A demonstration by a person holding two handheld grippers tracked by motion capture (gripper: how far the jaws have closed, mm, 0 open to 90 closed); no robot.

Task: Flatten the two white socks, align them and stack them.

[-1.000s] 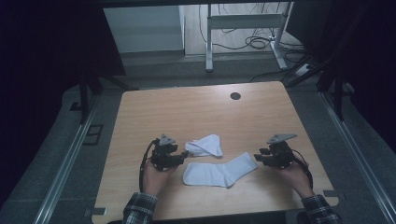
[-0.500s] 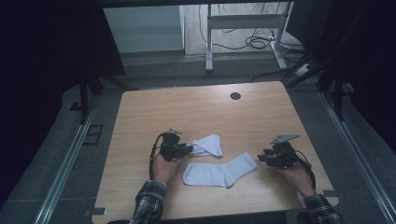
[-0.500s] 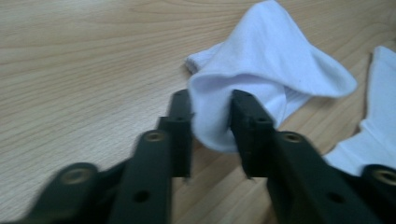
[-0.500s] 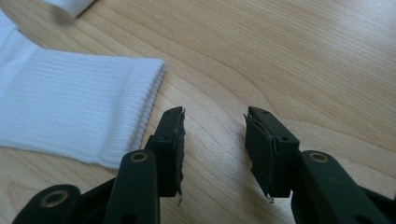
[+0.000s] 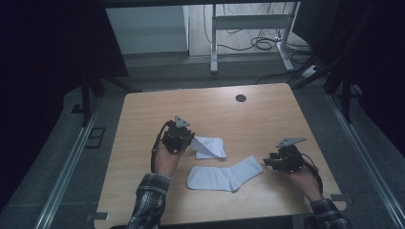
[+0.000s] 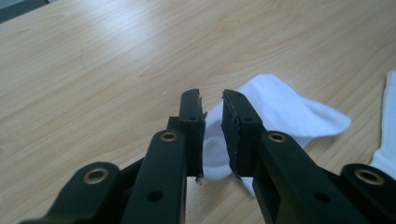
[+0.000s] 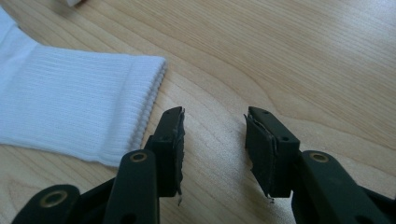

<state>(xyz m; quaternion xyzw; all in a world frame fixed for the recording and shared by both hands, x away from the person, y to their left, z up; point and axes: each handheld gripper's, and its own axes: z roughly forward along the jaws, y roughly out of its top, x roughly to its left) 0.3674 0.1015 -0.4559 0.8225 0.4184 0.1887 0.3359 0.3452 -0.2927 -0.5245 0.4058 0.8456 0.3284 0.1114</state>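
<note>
1. A light wooden table [image 5: 143, 119] with fine, straight grain and rounded corners is seen from above; a small dark round hole [image 5: 240, 98] is set near its far edge.
2. Two white socks are laid on the tabletop. The folded sock [image 5: 208, 147] is seen as a short, soft shape, its near end raised off the wood and its rounded far end resting on the table.
3. The flat sock [image 5: 224, 174] is stretched out in a shallow bend just in front of the folded one, apart from it.
4. The left gripper [image 6: 212, 116], made of matte black plastic with brass-coloured rivets, is clenched on the folded sock: white knit fabric is pinched between its ribbed pads, the jaws having just been closing onto it.
5. In the high view the left gripper [image 5: 184, 138] is held above the table at the folded sock's left end.
6. The right gripper [image 7: 214, 140] is held released, with a clear gap between its pads and bare wood showing there.
7. The ribbed cuff [image 7: 140, 102] of the flat sock, finely knitted in vertical ridges, lies just beside the right gripper's left-hand jaw, untouched.
8. Plaid sleeves [image 5: 148, 200] are worn on the forearms.
</note>
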